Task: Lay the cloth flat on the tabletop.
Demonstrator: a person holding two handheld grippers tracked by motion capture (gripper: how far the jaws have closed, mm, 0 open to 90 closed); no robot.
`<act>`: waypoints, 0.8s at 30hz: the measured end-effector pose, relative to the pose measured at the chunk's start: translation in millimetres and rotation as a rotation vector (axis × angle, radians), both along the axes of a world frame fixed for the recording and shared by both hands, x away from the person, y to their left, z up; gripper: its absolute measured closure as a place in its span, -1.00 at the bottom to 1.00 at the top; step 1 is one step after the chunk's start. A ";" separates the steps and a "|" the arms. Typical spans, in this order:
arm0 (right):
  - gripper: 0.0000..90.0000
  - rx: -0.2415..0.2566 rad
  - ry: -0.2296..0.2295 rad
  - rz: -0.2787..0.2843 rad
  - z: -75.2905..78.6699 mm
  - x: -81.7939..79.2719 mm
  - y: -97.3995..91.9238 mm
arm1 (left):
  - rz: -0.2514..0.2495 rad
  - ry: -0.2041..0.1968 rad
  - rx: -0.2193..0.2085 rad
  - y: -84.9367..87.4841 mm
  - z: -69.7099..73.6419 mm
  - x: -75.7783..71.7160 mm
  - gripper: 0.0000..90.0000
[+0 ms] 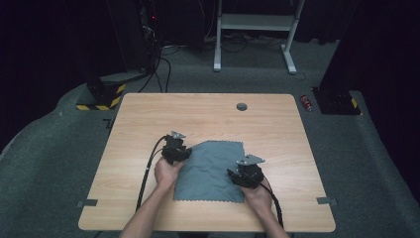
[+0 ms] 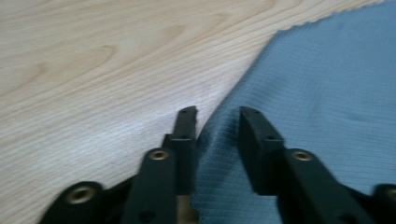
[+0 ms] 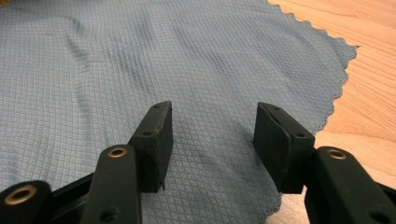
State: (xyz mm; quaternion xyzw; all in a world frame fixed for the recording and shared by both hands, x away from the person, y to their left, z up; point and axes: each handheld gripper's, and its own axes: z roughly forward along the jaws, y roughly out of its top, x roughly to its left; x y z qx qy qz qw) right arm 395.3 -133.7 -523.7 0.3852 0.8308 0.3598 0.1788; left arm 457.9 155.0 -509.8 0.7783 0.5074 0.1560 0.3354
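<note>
A blue-grey cloth [image 1: 213,171] with a scalloped edge lies flat on the wooden table [image 1: 208,114]. My left gripper [image 1: 179,154] stands at the cloth's left edge. In the left gripper view its jaws [image 2: 217,121] straddle that edge, and a raised fold of cloth [image 2: 327,93] sits in the gap, brushing the left fingertip [image 2: 187,122] with room still beside the other pad. My right gripper [image 1: 237,177] rests on the cloth's right part. In the right gripper view it [image 3: 212,126] stands open over flat cloth [image 3: 140,56], near the wavy right edge.
A round cable hole [image 1: 241,106] sits near the table's far edge. Grey tape tabs [image 1: 87,203] mark the near corners. Beyond the table stand a white desk frame [image 1: 255,22] and a yellow-black striped base [image 1: 101,101]; a small red item [image 1: 307,102] lies on the floor.
</note>
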 end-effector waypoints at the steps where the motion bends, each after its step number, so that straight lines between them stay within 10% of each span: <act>1: 0.05 0.000 0.000 0.000 0.0 0.0 0.0 | -0.012 0.000 -0.007 0.4 0.4 -0.1 0.81; 12: 0.04 0.002 0.003 -0.003 0.0 0.1 0.5 | -0.187 -0.062 -0.106 -13.0 20.4 -21.6 0.98; 19: 0.04 0.001 0.003 -0.002 0.0 0.2 0.3 | -0.446 -0.042 0.032 -60.8 14.9 -52.9 0.83; 24: 0.03 0.001 0.003 0.001 0.0 0.3 0.2 | -0.379 -0.094 0.002 -56.2 20.1 -51.8 0.51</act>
